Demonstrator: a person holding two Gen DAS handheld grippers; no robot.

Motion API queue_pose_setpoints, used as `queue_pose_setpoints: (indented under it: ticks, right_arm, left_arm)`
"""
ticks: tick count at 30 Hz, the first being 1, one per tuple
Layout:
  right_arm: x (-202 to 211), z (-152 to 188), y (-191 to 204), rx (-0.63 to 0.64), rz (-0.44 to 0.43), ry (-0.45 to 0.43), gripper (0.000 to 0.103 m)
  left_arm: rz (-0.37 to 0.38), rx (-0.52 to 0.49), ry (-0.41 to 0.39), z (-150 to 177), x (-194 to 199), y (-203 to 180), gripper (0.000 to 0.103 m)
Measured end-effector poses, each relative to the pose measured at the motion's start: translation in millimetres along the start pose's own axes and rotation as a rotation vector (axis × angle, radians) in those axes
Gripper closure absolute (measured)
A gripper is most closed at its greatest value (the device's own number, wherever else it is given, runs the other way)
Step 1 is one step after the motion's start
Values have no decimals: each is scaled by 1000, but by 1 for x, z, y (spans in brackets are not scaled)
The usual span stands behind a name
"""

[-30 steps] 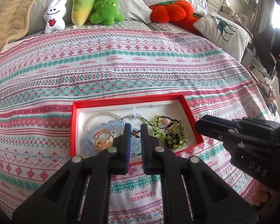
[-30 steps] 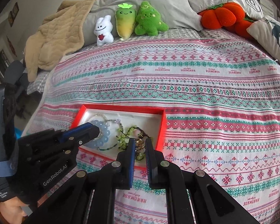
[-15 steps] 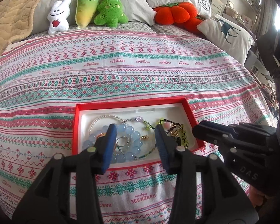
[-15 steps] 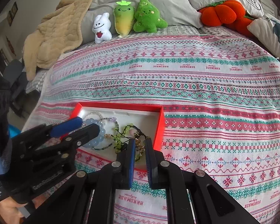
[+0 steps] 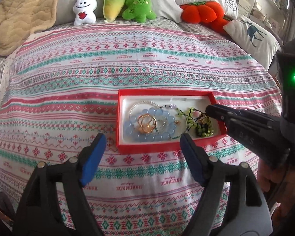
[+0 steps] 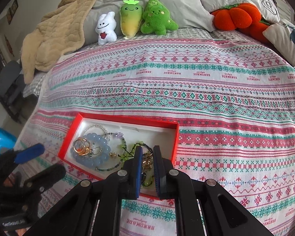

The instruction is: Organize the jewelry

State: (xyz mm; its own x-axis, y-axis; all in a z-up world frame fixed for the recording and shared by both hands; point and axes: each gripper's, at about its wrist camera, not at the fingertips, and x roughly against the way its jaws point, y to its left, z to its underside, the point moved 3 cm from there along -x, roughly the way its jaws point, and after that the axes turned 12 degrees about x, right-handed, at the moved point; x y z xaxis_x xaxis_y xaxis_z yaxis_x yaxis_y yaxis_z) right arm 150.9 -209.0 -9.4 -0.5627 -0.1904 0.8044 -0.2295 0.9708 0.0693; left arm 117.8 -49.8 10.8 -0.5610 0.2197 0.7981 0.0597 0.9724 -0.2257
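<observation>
A red box (image 5: 167, 147) with a white lining lies on the patterned bedspread and holds a pale blue bead bracelet (image 5: 168, 135), gold rings (image 5: 146, 123), a thin beaded chain (image 5: 143, 103) and green bead jewelry (image 5: 203, 130). My left gripper (image 5: 142, 143) is wide open, just in front of the box's near edge, holding nothing. My right gripper (image 6: 147, 157) has its jaws nearly together over the box's right end (image 6: 174, 147), above the green and gold pieces (image 6: 147, 163). I cannot tell if it grips any. It shows at the right in the left wrist view (image 5: 214, 111).
Three plush toys (image 5: 112, 4) and red pumpkin cushions (image 5: 202, 12) sit at the bed's head with grey pillows. A beige blanket (image 5: 23, 15) lies at the far left. A deer pillow (image 5: 253, 35) is at the right. The striped bedspread (image 5: 127, 68) stretches between.
My left gripper opened from shut to wide and pulled back to the left of the box front. My right gripper stayed nearly shut over the box's right end.
</observation>
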Motion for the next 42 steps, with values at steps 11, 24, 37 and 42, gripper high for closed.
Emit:
queue_pose_setpoints:
  ticks: [11, 24, 37, 42]
  right_arm:
    - [-10, -1, -3, 8, 46, 16, 86]
    - [36, 6, 12, 52, -3, -42, 31]
    - [62, 44, 14, 47, 56, 32, 13]
    - [66, 66, 7, 11, 117, 87, 6]
  left_arm:
    - [1, 12, 42, 8, 0, 10, 21]
    - [-37, 35, 76, 23, 7, 12, 4]
    - [-103, 33, 73, 52, 15, 17, 1]
    - [-139, 39, 53, 64, 21, 17, 1]
